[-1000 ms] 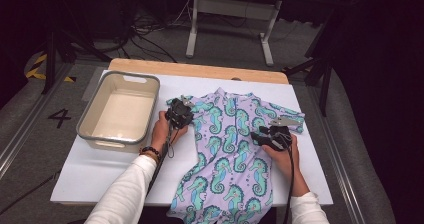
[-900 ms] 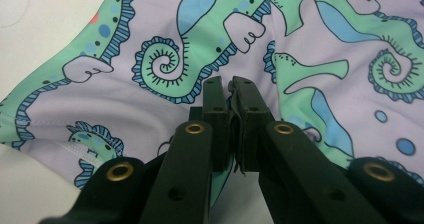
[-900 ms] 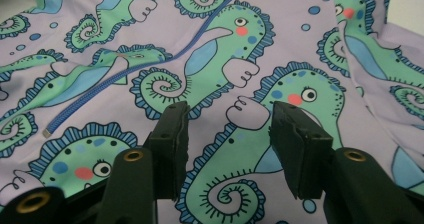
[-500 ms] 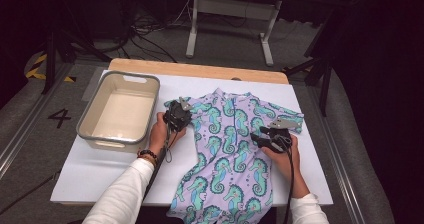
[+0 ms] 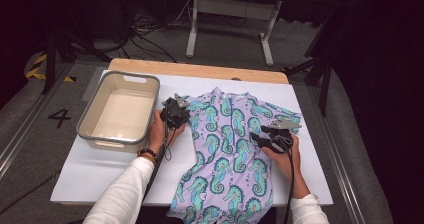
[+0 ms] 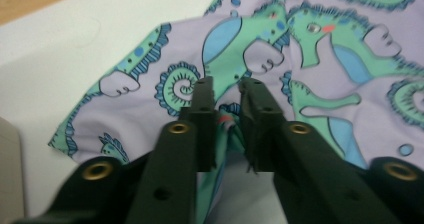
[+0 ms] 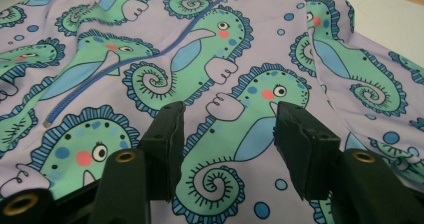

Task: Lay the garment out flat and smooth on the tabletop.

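Note:
A lilac child's garment (image 5: 225,149) with a green seahorse print and a blue zip lies flat on the white table (image 5: 100,169). My left gripper (image 5: 177,109) rests at its left sleeve. In the left gripper view the left gripper (image 6: 227,91) has just been opening its jaws, and they stand slightly apart with a raised fold of the garment (image 6: 325,59) between them. My right gripper (image 5: 257,138) sits low over the garment's right side. In the right gripper view the right gripper (image 7: 227,116) stands open, with the garment (image 7: 215,44) lying flat under the gap.
A grey-rimmed, cream, empty bin (image 5: 122,76) stands on the table at the left, close beside the left hand. A wooden strip (image 5: 200,70) borders the table's far edge. The garment's legs hang over the near edge.
Both hands stay at the same spots on the garment. The garment lies as before.

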`<action>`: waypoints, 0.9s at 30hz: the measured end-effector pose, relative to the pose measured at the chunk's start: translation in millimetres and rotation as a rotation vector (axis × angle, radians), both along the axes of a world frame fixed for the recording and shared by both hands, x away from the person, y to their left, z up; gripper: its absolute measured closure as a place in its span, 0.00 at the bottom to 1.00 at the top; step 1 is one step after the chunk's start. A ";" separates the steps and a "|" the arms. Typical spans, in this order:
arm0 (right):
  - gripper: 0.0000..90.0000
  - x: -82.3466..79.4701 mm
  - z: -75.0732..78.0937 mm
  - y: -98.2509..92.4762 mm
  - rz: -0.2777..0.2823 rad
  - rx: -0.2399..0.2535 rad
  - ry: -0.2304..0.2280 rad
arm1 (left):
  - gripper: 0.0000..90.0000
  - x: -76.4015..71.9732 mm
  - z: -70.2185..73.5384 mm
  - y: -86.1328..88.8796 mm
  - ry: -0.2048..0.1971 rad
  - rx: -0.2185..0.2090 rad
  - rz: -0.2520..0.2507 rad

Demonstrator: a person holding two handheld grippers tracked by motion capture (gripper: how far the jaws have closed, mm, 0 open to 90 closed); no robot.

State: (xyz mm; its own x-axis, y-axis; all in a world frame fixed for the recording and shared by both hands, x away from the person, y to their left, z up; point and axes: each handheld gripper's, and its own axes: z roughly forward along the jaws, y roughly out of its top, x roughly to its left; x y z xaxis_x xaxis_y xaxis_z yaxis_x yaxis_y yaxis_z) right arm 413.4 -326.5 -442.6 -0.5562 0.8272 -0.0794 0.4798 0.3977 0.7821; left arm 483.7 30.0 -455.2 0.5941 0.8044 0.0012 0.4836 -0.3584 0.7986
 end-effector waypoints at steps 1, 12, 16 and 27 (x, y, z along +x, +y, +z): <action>0.51 -1.0 1.1 0.8 0.002 0.003 -0.007 | 0.79 -1.5 1.9 0.4 -0.013 0.005 0.004; 0.42 -16.1 12.5 7.4 0.032 0.053 -0.095 | 0.56 -34.9 13.3 4.0 -0.141 -0.044 -0.175; 0.37 -22.5 16.1 9.2 0.036 0.054 -0.125 | 0.49 -48.4 17.8 10.2 -0.171 -0.079 -0.212; 0.26 -46.8 21.9 11.3 0.069 0.080 -0.189 | 0.29 -78.5 26.9 6.8 -0.220 -0.073 -0.306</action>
